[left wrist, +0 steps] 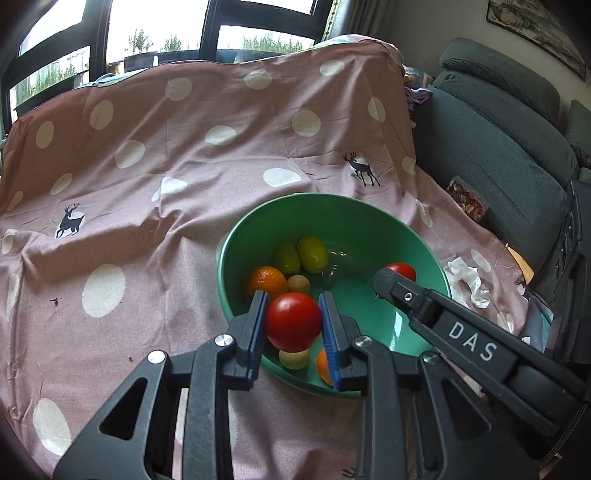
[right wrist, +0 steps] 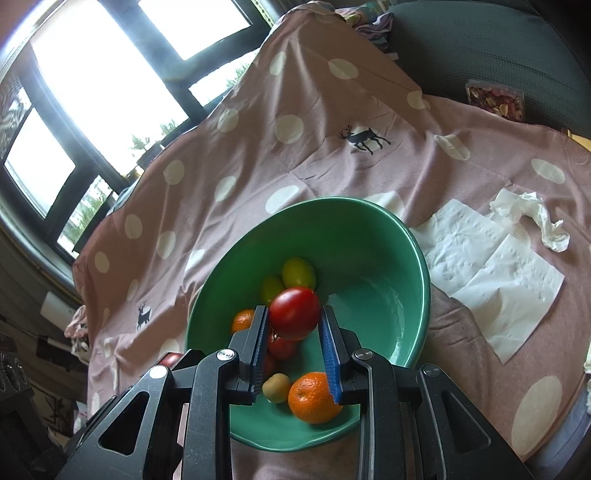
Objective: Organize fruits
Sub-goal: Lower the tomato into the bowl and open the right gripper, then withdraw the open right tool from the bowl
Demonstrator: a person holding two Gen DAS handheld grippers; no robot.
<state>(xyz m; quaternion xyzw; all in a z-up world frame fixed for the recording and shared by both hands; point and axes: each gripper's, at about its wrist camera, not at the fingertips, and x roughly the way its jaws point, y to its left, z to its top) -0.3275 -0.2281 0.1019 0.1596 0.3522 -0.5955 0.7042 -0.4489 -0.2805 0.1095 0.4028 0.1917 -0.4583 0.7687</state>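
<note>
A green bowl (left wrist: 369,214) (right wrist: 417,258) sits on a pink dotted cloth (left wrist: 147,166). It holds two yellow-green fruits (left wrist: 312,254) (right wrist: 298,273), oranges (left wrist: 267,282) (right wrist: 312,397) and small beige fruits (left wrist: 298,284) (right wrist: 276,387). My left gripper (left wrist: 293,299) is shut on a red tomato (left wrist: 293,323) above the bowl's near rim. My right gripper (right wrist: 294,312) is shut on another red tomato (right wrist: 294,314) over the bowl's inside. In the left wrist view the right gripper (left wrist: 388,280) reaches in from the right with its tomato (left wrist: 402,269). More red fruit (right wrist: 282,347) shows under the right gripper's tomato.
Flat white napkins (right wrist: 491,273) and a crumpled tissue (left wrist: 467,280) (right wrist: 532,214) lie right of the bowl. A grey sofa (left wrist: 498,147) with a clear box of dried bits (left wrist: 467,201) (right wrist: 495,98) borders the cloth on the right. Windows (left wrist: 155,33) stand behind.
</note>
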